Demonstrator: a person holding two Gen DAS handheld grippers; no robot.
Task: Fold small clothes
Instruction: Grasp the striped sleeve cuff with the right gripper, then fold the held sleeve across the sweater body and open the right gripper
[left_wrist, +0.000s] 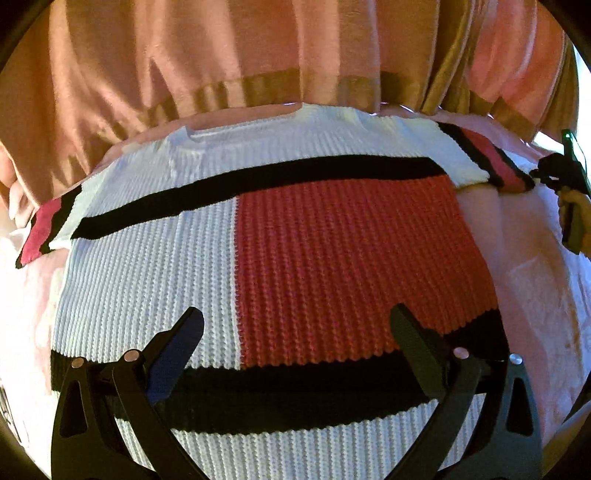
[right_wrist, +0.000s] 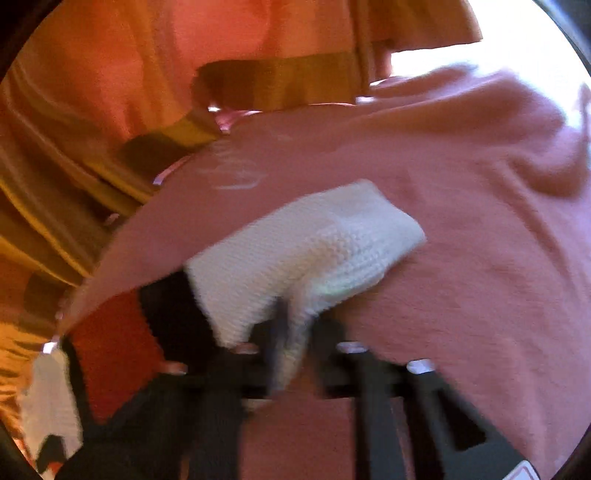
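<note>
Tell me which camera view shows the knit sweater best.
The left wrist view: the knit sweater lies spread flat on the pink cloth, its white, red and black blocks and both sleeves visible. The right wrist view shows only a blurred white part of it, pinched in the shut right tool.

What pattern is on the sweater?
White and red blocks split by black bands on the sweater; clearest in the left wrist view.
</note>
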